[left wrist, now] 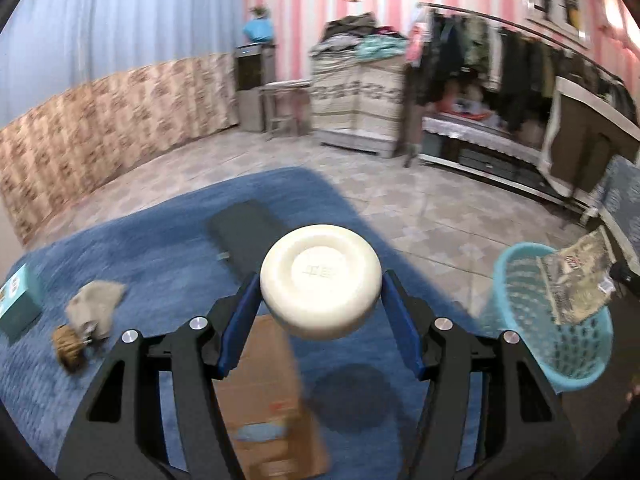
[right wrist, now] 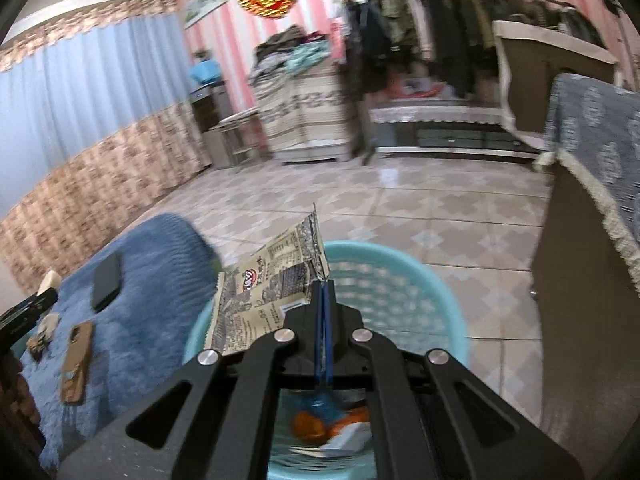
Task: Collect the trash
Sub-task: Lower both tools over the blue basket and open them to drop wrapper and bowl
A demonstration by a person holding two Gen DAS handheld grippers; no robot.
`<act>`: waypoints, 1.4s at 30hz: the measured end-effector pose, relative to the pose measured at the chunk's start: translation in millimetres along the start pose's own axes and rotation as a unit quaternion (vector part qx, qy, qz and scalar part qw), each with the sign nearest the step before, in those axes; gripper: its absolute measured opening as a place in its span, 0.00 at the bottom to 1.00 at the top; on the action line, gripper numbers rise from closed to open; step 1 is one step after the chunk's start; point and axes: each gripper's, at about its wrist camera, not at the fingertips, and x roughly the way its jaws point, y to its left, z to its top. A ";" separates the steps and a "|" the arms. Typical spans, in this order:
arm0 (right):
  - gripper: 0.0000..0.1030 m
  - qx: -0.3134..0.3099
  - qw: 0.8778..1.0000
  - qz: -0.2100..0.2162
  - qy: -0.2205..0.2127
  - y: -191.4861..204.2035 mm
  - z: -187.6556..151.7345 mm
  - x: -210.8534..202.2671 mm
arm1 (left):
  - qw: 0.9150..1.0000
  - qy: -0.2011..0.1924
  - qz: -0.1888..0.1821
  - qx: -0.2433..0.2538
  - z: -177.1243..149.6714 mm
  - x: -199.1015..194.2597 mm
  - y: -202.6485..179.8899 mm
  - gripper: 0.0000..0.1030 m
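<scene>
My left gripper [left wrist: 320, 280] is shut on a round white container [left wrist: 320, 280], held above the blue fuzzy blanket [left wrist: 140, 248]. My right gripper [right wrist: 324, 284] is shut on a printed snack wrapper [right wrist: 264, 292] and holds it over the rim of the light blue mesh basket [right wrist: 400, 280]. The left wrist view shows the same basket [left wrist: 552, 344] to the right with the wrapper [left wrist: 576, 280] above it. Orange and white trash [right wrist: 328, 428] lies inside the basket. Crumpled grey paper [left wrist: 94, 308] and a brown ball-like scrap [left wrist: 70, 346] lie on the blanket at the left.
On the blanket lie a brown phone-shaped case [left wrist: 264, 400], a dark flat case [left wrist: 248, 232] and a teal box [left wrist: 18, 300]. A tiled floor [right wrist: 400, 208] lies beyond. A cloth-covered cabinet [right wrist: 592, 184] stands right of the basket. Clothes rack and drawers stand at the back.
</scene>
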 end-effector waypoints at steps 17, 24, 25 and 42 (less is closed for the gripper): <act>0.01 0.014 0.996 -0.085 0.014 -52.0 5.6 7.9 | 0.987 0.006 -0.138 0.086 -9.8 38.3 -185.9 0.59; 0.01 0.017 0.996 -0.086 0.022 -51.4 4.5 12.6 | 0.981 0.019 -0.157 0.114 -16.5 53.8 -216.5 0.65; 0.01 0.019 0.996 -0.085 0.023 -52.5 4.3 13.0 | 0.981 0.015 -0.153 0.118 -17.0 52.9 -218.2 0.76; 0.05 0.012 0.997 -0.077 0.016 -41.7 3.9 14.2 | 0.993 -0.013 -0.095 0.063 2.0 37.8 -159.4 0.95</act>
